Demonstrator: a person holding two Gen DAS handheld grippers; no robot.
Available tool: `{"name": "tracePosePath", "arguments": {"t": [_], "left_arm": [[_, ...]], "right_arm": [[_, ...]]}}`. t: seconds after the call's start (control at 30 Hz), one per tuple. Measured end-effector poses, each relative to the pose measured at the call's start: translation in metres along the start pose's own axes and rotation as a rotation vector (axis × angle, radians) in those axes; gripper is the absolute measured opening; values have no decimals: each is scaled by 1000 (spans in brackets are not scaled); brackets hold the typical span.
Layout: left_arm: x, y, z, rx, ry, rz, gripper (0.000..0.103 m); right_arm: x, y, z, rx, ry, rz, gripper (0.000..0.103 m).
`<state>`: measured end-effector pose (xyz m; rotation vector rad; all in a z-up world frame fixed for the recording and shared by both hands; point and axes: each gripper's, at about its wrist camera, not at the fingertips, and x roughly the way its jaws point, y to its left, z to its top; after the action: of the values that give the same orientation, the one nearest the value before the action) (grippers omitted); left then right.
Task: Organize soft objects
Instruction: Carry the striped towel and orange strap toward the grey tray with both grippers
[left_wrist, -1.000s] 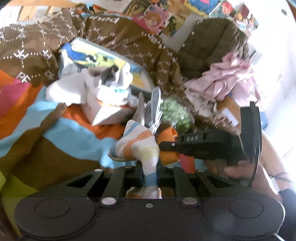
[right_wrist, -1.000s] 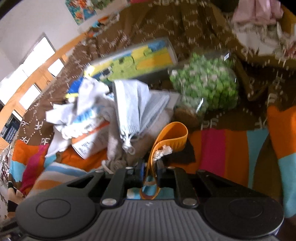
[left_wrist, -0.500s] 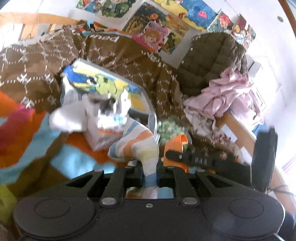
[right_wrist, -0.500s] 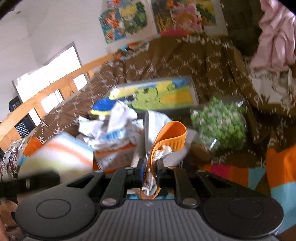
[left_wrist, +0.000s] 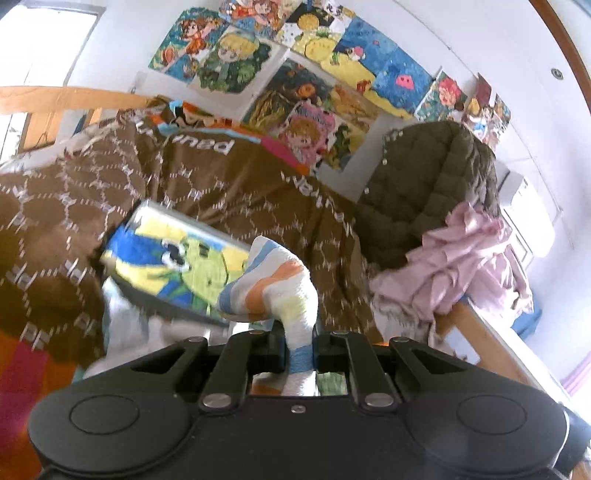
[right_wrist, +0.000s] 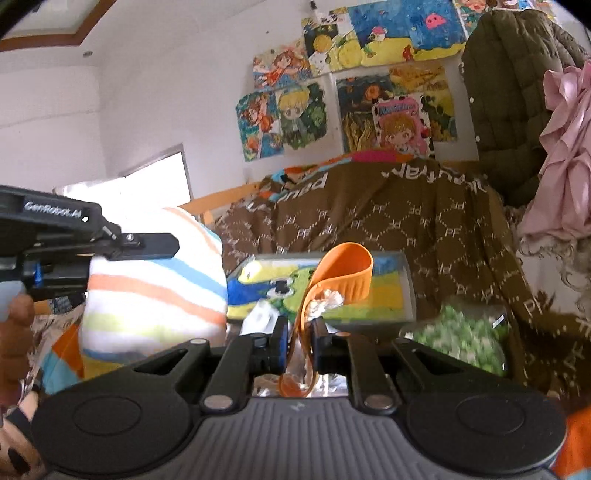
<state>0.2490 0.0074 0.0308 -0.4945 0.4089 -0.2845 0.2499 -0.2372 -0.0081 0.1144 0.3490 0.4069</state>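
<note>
Striped sock (left_wrist: 271, 291) and orange band (right_wrist: 341, 273) held above the bed (left_wrist: 229, 188)

Wall: white (right_wrist: 166, 92), with many bright cartoon pictures (left_wrist: 295, 74) stuck on it side by side
Ceiling: white, with a brown wooden strip (left_wrist: 569, 48) along its edge
Window: bright daylight comes in at a window (right_wrist: 155, 177) on the left side of the room
Bed: a wooden rail (left_wrist: 66, 98) runs along the back; a big brown blanket (left_wrist: 221, 192) with small white marks lies over it
Coat: a dark green puffy coat (left_wrist: 424, 195) hangs by the wall, to the right of the bed
Pink cloth: crumpled pink cloth (left_wrist: 465, 258) sits in a heap just beside the coat
Light: sunny and bright, no lamp seen
</note>
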Motion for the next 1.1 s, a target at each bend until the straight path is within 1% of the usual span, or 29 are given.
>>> {"name": "tracePosePath", "arguments": {"t": [0.1, 0.23, 0.37, 0.5, 0.73, 0.87, 0.97, 1.1], "left_arm": [[19, 0, 17, -18, -25, 0, 13], [48, -2, 41, -14, -57, 2, 13], [83, 1, 63, -13, -86, 2, 13], [126, 10, 77, 5, -84, 11, 13], [205, 33, 81, 27, -48, 38, 13], [243, 45, 74, 37, -27, 80, 13], [264, 55, 68, 36, 0, 113, 13], [280, 68, 60, 15, 20, 147, 13]], "right_arm": [[15, -12, 13, 39, -30, 6, 14], [44, -29, 27, 83, -63, 26, 15], [83, -44, 40, 129, -73, 43, 15], [127, -63, 44, 177, -69, 58, 15], [187, -90, 31, 221, -20, 88, 16], [211, -100, 21, 230, 15, 78, 16], [223, -107, 14, 276, 50, 82, 18], [235, -99, 13, 241, 88, 63, 21]]}}
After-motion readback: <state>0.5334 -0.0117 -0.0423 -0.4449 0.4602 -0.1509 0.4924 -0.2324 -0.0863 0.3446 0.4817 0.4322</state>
